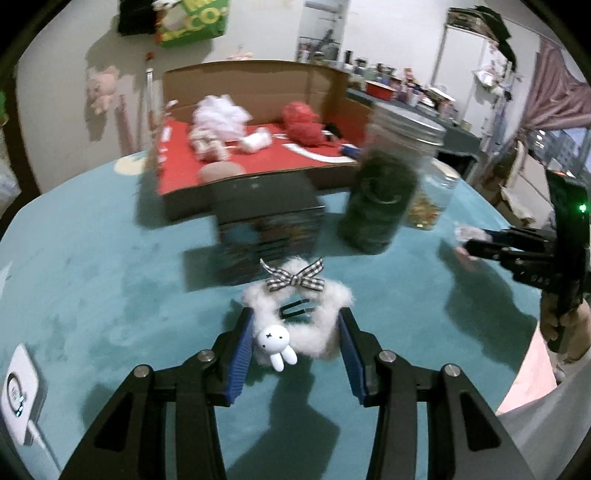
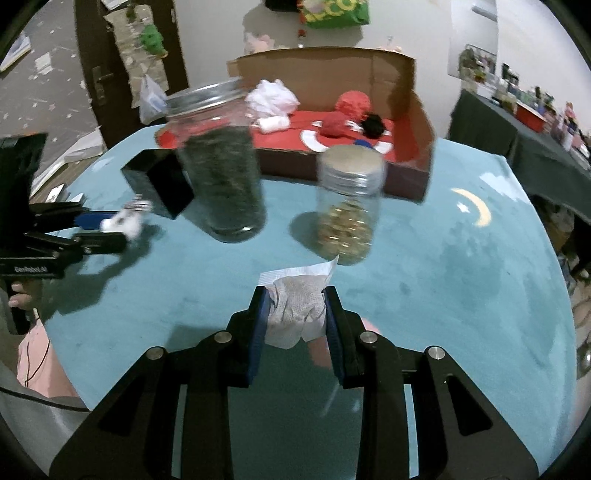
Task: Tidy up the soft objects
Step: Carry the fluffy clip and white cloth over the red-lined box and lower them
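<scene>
Above the teal tabletop (image 1: 92, 258), your left gripper (image 1: 295, 325) clamps a fluffy white hair clip (image 1: 310, 332) with a checked bow and bunny charm. Your right gripper (image 2: 295, 306) pinches a crumpled white mesh pouch (image 2: 295, 310) just in front of the small jar (image 2: 349, 206). Behind both jars sits the cardboard box (image 2: 417, 110) of soft things.

A white wall (image 1: 266, 33) rises behind the table, whose teal cloth (image 2: 461, 280) carries a yellow crescent moon (image 2: 480, 208) near its right edge. A green bag (image 2: 334, 13) and a pink plush toy (image 1: 103, 86) hang on the wall. A dark wooden door (image 2: 110, 70) stands to the left. A cluttered side table (image 2: 524, 125) lines the right, beside pink curtains (image 1: 554, 99) and a window (image 1: 561, 147).
</scene>
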